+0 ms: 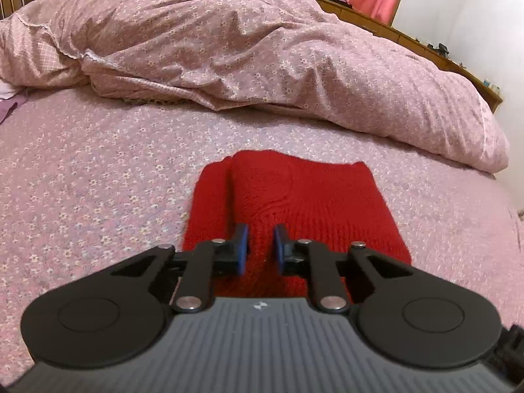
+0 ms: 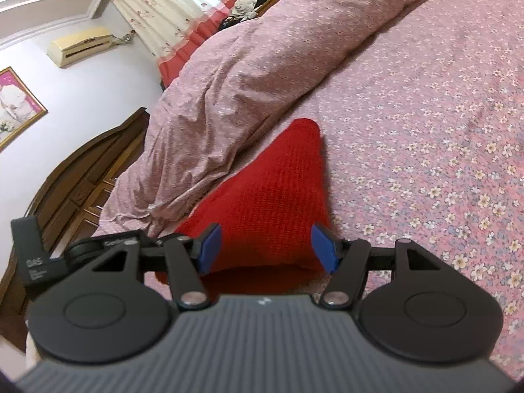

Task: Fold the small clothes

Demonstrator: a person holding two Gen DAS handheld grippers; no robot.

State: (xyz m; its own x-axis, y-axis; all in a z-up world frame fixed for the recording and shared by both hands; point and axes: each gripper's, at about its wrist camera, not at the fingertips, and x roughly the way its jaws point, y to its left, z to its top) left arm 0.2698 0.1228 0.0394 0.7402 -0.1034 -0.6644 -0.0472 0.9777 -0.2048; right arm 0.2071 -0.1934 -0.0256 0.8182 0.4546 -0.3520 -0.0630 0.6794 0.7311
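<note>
A small red knitted garment lies folded flat on the pink flowered bedsheet, with a folded ridge along its left side. My left gripper hovers over its near edge, jaws a narrow gap apart and holding nothing. In the right wrist view the same red garment runs away from my right gripper, which is wide open over its near end, blue pads on either side of the cloth.
A crumpled pink flowered duvet is heaped across the far side of the bed. A wooden headboard and wooden cabinets stand beyond it. Pink curtains hang at the back.
</note>
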